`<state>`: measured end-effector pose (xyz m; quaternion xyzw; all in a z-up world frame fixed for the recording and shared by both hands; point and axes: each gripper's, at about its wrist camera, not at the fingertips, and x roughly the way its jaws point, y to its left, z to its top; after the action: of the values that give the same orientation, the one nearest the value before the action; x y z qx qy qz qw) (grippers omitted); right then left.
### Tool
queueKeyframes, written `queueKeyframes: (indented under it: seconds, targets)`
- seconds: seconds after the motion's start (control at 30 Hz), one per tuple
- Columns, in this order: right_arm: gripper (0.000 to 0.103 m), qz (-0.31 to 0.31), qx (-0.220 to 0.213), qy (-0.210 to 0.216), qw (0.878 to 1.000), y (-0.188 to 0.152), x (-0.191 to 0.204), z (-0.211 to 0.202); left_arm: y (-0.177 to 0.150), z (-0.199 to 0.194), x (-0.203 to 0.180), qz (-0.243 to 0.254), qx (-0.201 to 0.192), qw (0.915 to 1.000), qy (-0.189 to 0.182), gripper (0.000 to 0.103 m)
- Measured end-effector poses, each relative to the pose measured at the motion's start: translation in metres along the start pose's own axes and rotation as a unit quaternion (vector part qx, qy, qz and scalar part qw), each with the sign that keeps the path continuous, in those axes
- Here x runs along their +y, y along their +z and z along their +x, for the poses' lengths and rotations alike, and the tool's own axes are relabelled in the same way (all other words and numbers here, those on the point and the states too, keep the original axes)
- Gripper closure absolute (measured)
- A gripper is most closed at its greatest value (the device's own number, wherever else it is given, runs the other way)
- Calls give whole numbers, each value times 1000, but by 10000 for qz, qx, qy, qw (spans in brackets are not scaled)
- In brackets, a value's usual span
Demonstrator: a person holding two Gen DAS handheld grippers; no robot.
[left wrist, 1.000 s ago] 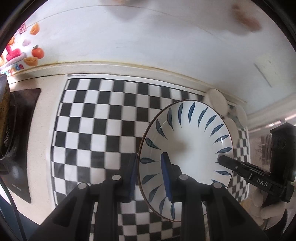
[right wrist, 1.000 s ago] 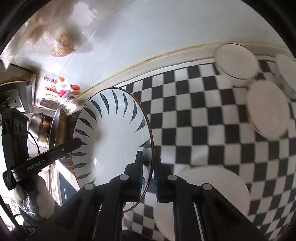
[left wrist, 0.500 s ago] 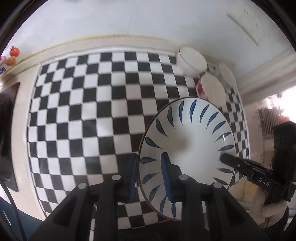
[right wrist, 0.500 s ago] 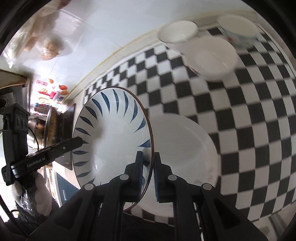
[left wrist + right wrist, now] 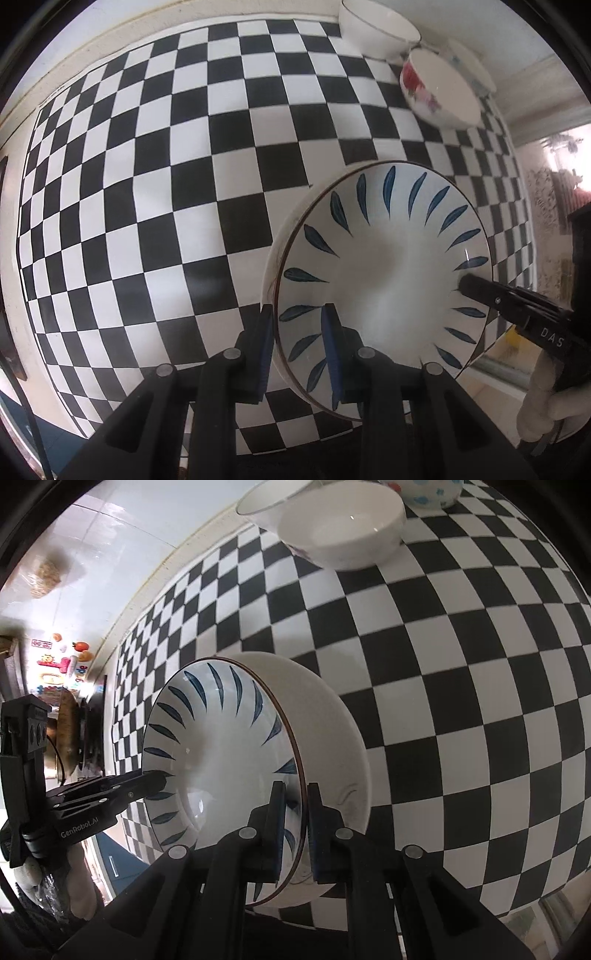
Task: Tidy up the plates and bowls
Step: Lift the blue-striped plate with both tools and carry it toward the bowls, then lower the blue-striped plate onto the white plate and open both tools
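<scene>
A blue-leaf plate (image 5: pixel 388 266) (image 5: pixel 214 760) with a brown rim hangs tilted just over the checkered mat (image 5: pixel 184 184) (image 5: pixel 443 664). My left gripper (image 5: pixel 296 314) is shut on its near-left rim. My right gripper (image 5: pixel 295 794) is shut on the opposite rim, and its fingers (image 5: pixel 480 290) show at the plate's right edge in the left wrist view. The left gripper's fingers (image 5: pixel 147 779) reach in from the left in the right wrist view. A plain white plate (image 5: pixel 272 258) (image 5: pixel 336 738) lies right beneath, mostly hidden; I cannot tell whether the two touch.
Three bowls stand at the mat's far corner: a white one (image 5: pixel 376 29) (image 5: pixel 343 528), a red-flowered one (image 5: pixel 439 92) and a blue-dotted one (image 5: pixel 424 491). A pan on a stove (image 5: pixel 70 731) sits far left. A gloved hand (image 5: pixel 546 402) holds the right gripper.
Both grippers carried the blue-leaf plate across the mat and downward. The white plate came underneath it, and the bowls now look much nearer. Both grips stayed unchanged.
</scene>
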<state>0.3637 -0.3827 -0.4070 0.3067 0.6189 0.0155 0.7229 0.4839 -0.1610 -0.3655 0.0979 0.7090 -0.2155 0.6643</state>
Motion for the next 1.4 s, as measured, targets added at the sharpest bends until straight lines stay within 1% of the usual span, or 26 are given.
queueKeyframes:
  seconds: [0.23, 0.47, 0.7, 0.77, 0.93, 1.1, 1.17, 1.27, 1.3, 1.37, 1.4]
  targets:
    - [91, 37, 103, -99, 9999, 5, -7, 10, 2, 15, -17, 255, 145, 9993, 251, 81]
    - [91, 49, 117, -193, 9997, 8, -9, 14, 2, 19, -24, 286, 178, 9989, 338, 81]
    - [90, -89, 109, -445, 9989, 9, 0, 13, 3, 21, -23, 197, 177, 9989, 378, 81]
    - [89, -36, 140, -494, 9987, 10, 2, 14, 3, 21, -24, 159, 179, 9988, 419, 81]
    - [86, -24, 250, -723, 9971, 13, 14, 20, 2, 23, -26, -27, 307, 9982, 522, 80]
    - [77, -51, 379, -981, 9944, 12, 29, 26, -2, 23, -28, -159, 341, 9973, 625, 79]
    - [68, -97, 389, -1045, 9937, 11, 36, 26, -3, 21, -28, -224, 336, 9972, 630, 79]
    - [59, -149, 391, -1112, 9929, 9, 44, 27, -6, 18, -29, -281, 316, 9970, 644, 79]
    - [57, -143, 392, -1124, 9928, 8, 45, 27, -7, 17, -29, -316, 304, 9971, 626, 78]
    - [46, -194, 354, -1142, 9926, 7, 49, 25, -9, 16, -30, -381, 283, 9970, 611, 77]
    - [43, -222, 324, -1175, 9923, 7, 51, 24, -8, 14, -30, -396, 275, 9970, 608, 76]
